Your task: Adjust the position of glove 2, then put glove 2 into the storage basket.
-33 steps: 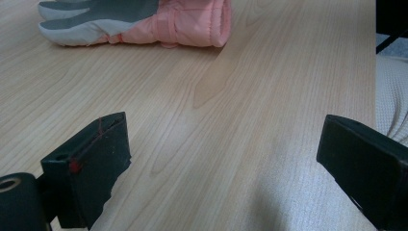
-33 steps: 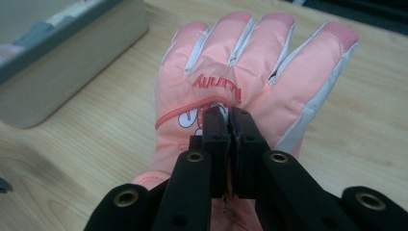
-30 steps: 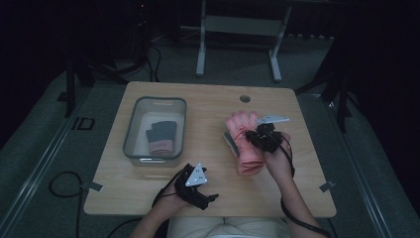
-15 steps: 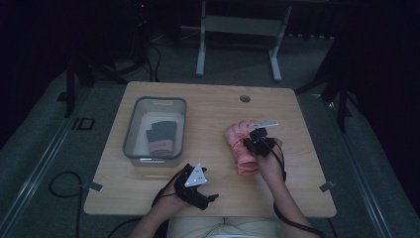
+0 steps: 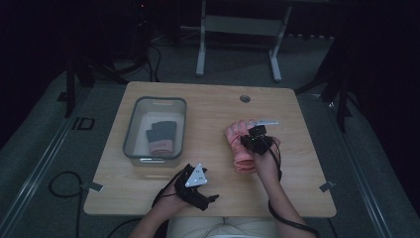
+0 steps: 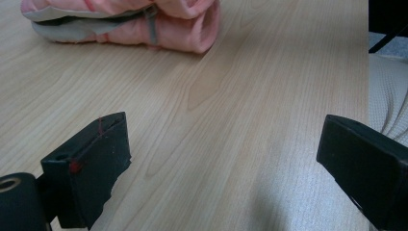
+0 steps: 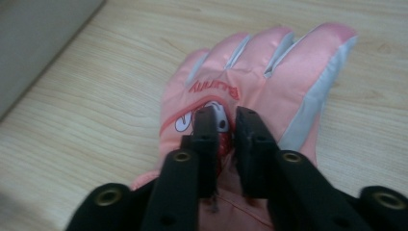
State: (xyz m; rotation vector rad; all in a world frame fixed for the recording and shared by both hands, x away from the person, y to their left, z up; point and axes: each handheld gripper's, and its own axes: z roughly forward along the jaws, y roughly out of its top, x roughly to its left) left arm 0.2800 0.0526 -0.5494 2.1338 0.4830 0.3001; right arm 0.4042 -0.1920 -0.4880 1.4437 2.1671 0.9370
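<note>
Dark floor and a metal stand surround a pale wooden worktop (image 5: 208,104) at the centre of the high view. On its left part stands a clear bin (image 5: 133,129) with one glove already inside (image 5: 161,137), dark at the fingers and pink at the cuff. That placement suggests the work is a sorting of gloves into the bin.

A second, pink glove (image 5: 237,146) lies flat on the worktop right of centre, fingers toward the top of the frame, well apart from the bin. In the right tool's view it lies palm-down (image 7: 255,82) with a printed patch and lettering on its back.

Right tool (image 5: 253,140): it rests on the back of the pink glove, pointing down at it. Its jaws stand narrow, with a slim gap between them, and have just been opening. A fold of the red printed fabric sits in that gap (image 7: 222,139); the pads appear to be easing off it rather than pinching, so the glove looks set down here, not carried.

Left tool (image 5: 195,181): it lies low at the near edge of the worktop, lower centre of the frame. Its jaws are wide apart with only bare wood between them (image 6: 226,159); it holds and touches nothing, and looks parked in waiting.
</note>
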